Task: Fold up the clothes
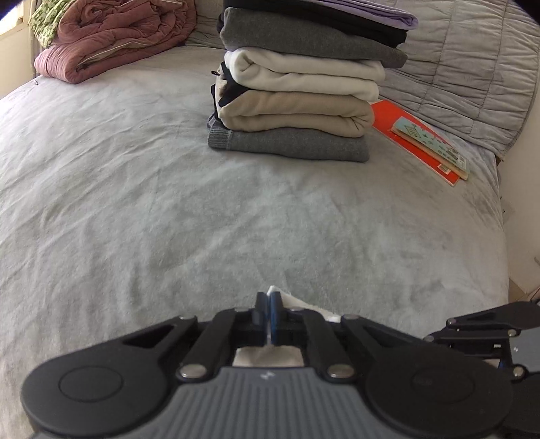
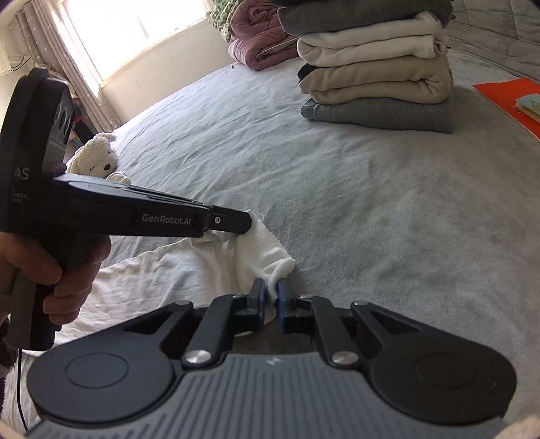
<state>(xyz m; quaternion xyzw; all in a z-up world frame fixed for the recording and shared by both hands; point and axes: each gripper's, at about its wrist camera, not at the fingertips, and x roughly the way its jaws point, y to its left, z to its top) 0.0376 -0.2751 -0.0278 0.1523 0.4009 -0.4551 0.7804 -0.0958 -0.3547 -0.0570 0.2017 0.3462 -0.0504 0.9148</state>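
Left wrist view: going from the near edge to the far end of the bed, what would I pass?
Left gripper pinching white cloth → open stretch of grey bedspread → stack of folded clothes → grey quilt at the back.

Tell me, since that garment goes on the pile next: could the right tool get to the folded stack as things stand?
Probably yes: bare bedspread lies between the right tool and the folded stack, though it is shut on the white garment.

Left wrist view: low over bed [image 1: 168,202], facing forward and down along own jaws toward stack of folded clothes [image 1: 297,101] at far side. Right wrist view: same low forward tilt, angled toward window [image 2: 135,30]. Both share stack, bed, orange book [image 1: 422,141].
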